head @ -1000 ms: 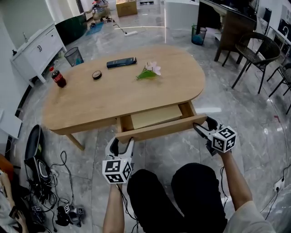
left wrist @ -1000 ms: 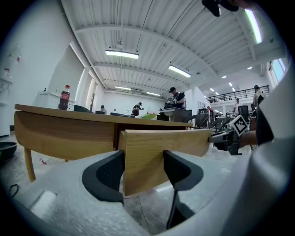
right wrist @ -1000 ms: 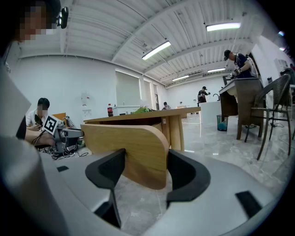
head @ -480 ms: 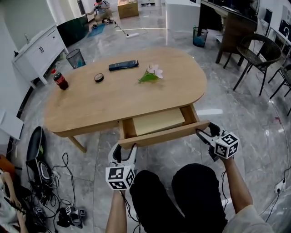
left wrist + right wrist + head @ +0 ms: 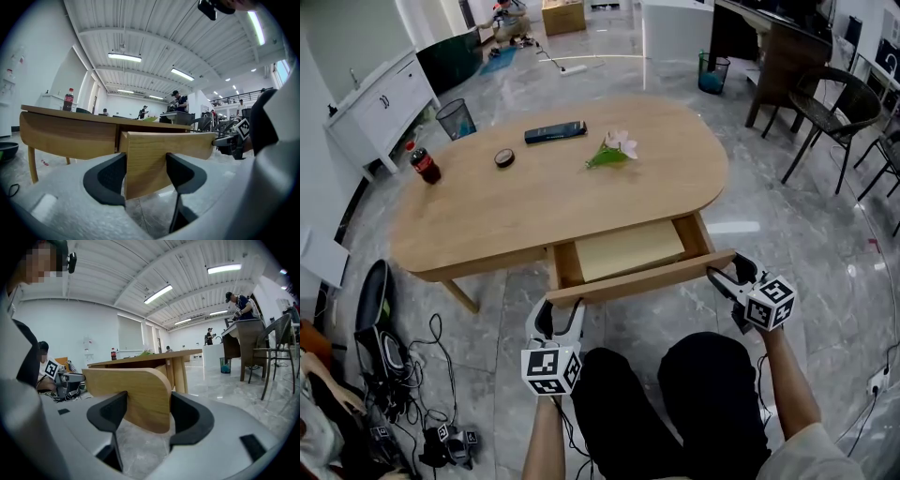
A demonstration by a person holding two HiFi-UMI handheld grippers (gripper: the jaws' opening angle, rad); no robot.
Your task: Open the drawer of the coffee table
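The oval wooden coffee table (image 5: pixel 534 202) has its drawer (image 5: pixel 628 251) pulled partly out, and the inside looks bare. My left gripper (image 5: pixel 557 307) clamps the left end of the drawer front (image 5: pixel 642 277). My right gripper (image 5: pixel 727 272) clamps its rounded right end. In the left gripper view the drawer front (image 5: pixel 159 150) sits between the dark pads of the left gripper (image 5: pixel 144 171), touching both. The right gripper view shows the drawer front (image 5: pixel 136 390) pinched the same way in the right gripper (image 5: pixel 147 411).
On the tabletop lie a cola bottle (image 5: pixel 422 162), a small round tin (image 5: pixel 503 157), a dark remote (image 5: pixel 555 131) and a flower (image 5: pixel 614 148). Cables (image 5: pixel 394 375) clutter the floor at left. Chairs (image 5: pixel 825 112) stand at right. My knees (image 5: pixel 675 394) are just under the drawer.
The drawer has slid further out of the table toward me, and both grippers have come back with it, still holding its front.
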